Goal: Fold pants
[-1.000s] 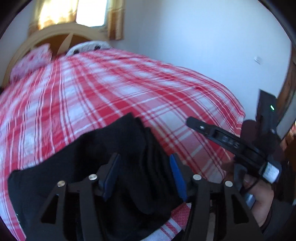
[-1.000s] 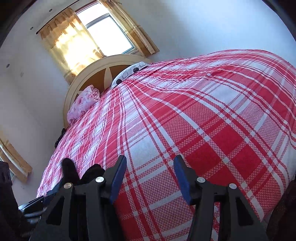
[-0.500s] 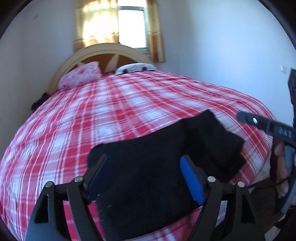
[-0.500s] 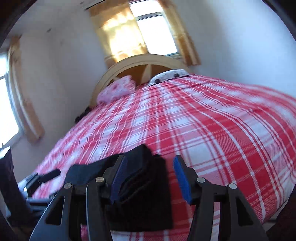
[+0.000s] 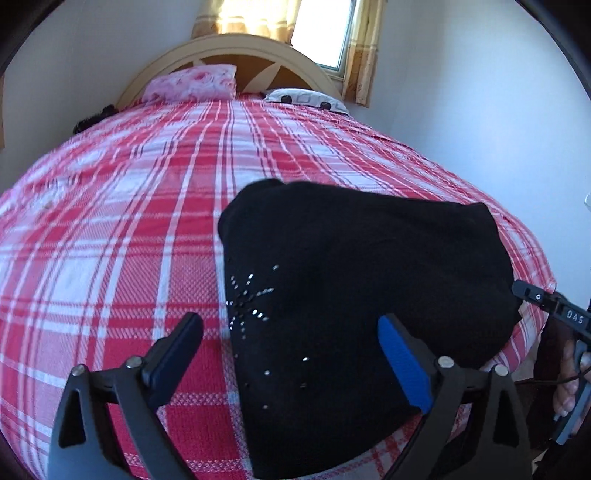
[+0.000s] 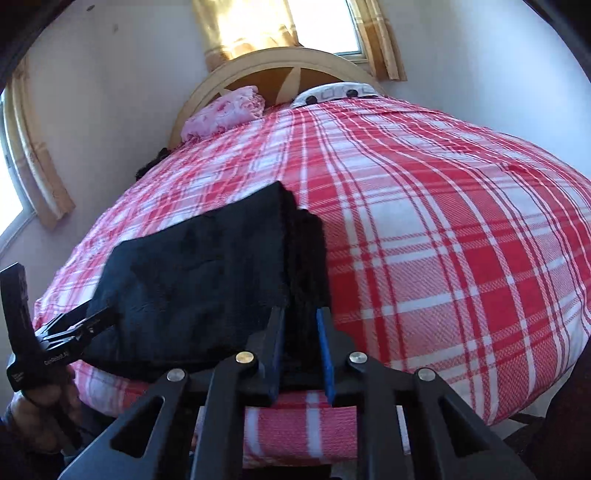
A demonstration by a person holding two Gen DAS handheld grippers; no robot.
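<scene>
Black pants (image 5: 362,280) with small silver studs lie folded in a thick stack on the near edge of the red plaid bed (image 5: 122,229). My left gripper (image 5: 291,350) is open, above the stack's left part, holding nothing. In the right wrist view the pants (image 6: 207,288) show as a folded pile with layered edges on its right side. My right gripper (image 6: 300,332) is shut on the pants' layered right edge. The left gripper also shows at the pile's left end in the right wrist view (image 6: 74,325).
A pink pillow (image 5: 192,82) and a white patterned pillow (image 5: 306,99) lie against the curved wooden headboard (image 5: 236,48). A curtained window (image 5: 325,33) is behind it. A second window (image 6: 11,192) is on the left wall. The bed's near edge drops off just below the pants.
Both grippers swung round and pulled back to face the headboard. The right gripper, open before, has closed on the pants' right edge. The left gripper has opened wider.
</scene>
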